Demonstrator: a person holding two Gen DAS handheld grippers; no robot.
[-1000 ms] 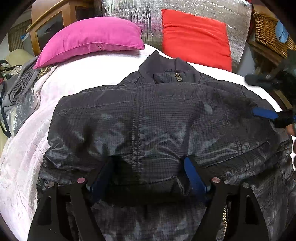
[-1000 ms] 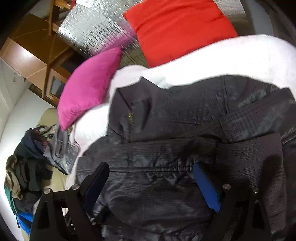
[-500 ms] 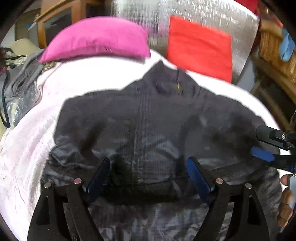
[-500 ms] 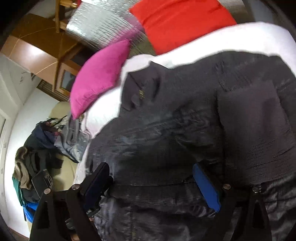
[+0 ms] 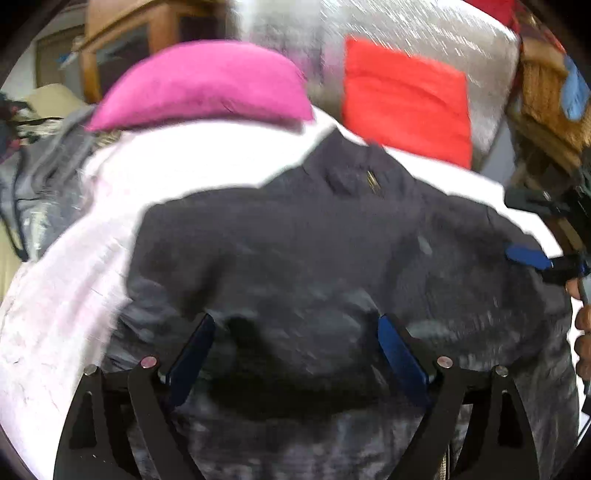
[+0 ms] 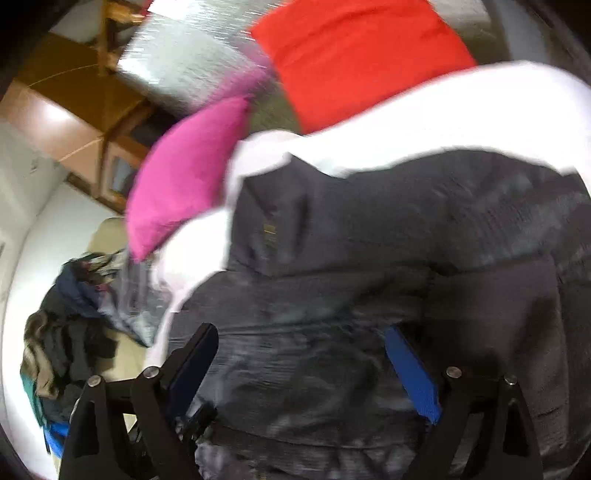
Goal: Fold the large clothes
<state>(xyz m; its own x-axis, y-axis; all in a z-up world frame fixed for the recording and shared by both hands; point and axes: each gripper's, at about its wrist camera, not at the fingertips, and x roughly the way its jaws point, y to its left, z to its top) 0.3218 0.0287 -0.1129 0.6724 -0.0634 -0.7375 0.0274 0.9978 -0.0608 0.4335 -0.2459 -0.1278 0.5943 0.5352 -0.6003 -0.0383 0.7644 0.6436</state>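
A dark grey quilted jacket lies on a white bed, its collar and zip toward the pillows. It also fills the right wrist view, with a folded sleeve cuff on top. My left gripper is open, its blue pads spread above the jacket's near part. My right gripper is open above the jacket's right side; it shows at the right edge of the left wrist view. Both views are blurred.
A pink pillow and a red pillow lean on a silver headboard. A heap of clothes lies left of the bed. A wicker basket stands at the right. A wooden cabinet is behind.
Both grippers have lifted and pulled back from the jacket, so more of the bed and pillows shows. Both stay open. The jacket has not moved.
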